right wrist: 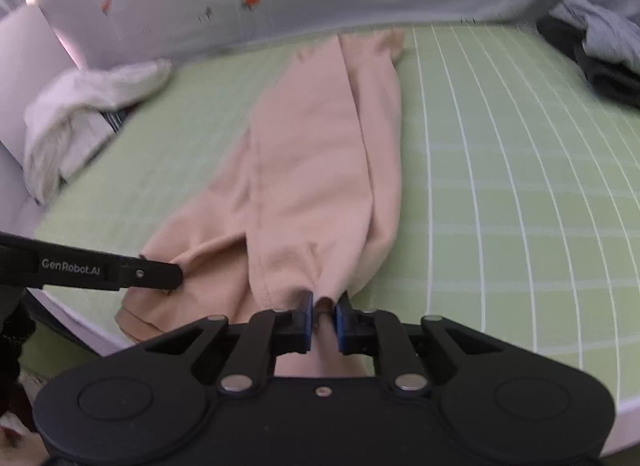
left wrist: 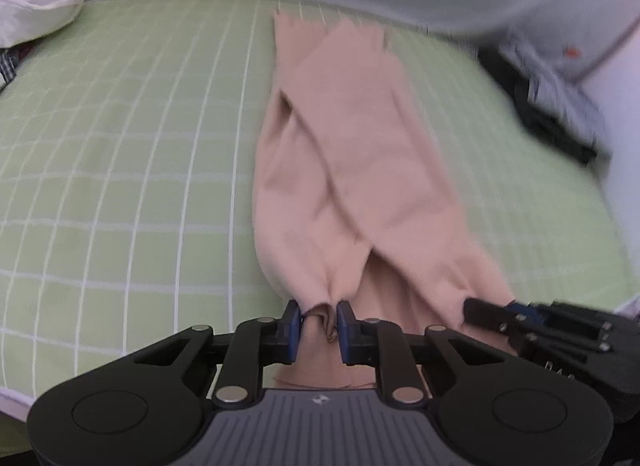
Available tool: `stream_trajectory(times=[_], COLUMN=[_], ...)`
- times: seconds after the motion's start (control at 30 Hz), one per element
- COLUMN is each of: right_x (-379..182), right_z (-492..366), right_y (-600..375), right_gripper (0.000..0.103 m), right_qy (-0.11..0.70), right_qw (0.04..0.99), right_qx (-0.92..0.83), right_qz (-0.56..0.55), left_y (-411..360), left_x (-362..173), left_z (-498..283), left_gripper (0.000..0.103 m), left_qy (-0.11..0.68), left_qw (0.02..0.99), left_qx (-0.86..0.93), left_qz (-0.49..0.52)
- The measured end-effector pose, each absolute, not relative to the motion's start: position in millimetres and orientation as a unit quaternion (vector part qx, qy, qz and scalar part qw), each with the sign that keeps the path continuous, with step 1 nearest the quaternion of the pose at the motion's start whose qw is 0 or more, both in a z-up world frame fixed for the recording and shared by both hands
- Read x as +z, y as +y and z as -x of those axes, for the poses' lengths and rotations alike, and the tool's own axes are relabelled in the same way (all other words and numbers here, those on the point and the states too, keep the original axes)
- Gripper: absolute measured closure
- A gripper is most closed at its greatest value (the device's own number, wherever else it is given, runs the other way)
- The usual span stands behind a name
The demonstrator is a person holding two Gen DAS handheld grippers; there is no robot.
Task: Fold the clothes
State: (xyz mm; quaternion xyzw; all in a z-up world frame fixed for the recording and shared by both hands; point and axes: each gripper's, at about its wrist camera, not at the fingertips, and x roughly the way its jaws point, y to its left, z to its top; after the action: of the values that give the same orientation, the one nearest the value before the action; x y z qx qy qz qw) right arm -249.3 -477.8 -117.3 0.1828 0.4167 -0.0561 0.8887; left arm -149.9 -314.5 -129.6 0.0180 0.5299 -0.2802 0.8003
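On the left claw "GenRobot.AI"; both it and right claw pinching the peach garment.

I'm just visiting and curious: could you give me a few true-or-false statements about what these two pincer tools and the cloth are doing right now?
1. Both grippers pinch the peach garment. True: the left gripper and the right gripper each clamp a bunch of its near edge.
2. The garment lies on a green checked sheet. True.
3. The garment is blue. False: it is peach.
4. The white cloth lies on top of the garment. False: it lies apart, off to the side.
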Motion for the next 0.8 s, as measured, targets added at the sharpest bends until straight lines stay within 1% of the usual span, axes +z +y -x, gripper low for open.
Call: stream_trajectory(times=[0.1,0.23,0.4,0.63,0.8], right_x=[-100,-79,-71,-62,-65], right_z=[237,216,185,135,85], right_y=[-492,-507,-529,-558,-582], right_gripper=[0.092,0.092,0.092,0.092,0.092], right_qy=[0.387,0.354,0.329,0.302,0.304], right_qw=[0.9,0.914,0.923,0.93,0.93], right_qx=[-0.05,-0.045,-0.042,-0.035,-0.035], right_qz=[-0.196,-0.192,-0.196,-0.206,-0.202], left_y=[-322,-326,-314,-317,-337], left_x=[-112,-87,-68,-51,-60], left_z=[134,117,84,26,-25], left_gripper=[0.083,0.083,0.083,0.083,0.083], left_qy=[0.515,0.489,0.476,0.454,0.455], left_qw=[0.807,0.821,0.828,0.838,0.837], left_qx=[-0.288,-0.293,-0.287,-0.285,-0.284], left_qz=[0.016,0.036,0.07,0.098,0.107])
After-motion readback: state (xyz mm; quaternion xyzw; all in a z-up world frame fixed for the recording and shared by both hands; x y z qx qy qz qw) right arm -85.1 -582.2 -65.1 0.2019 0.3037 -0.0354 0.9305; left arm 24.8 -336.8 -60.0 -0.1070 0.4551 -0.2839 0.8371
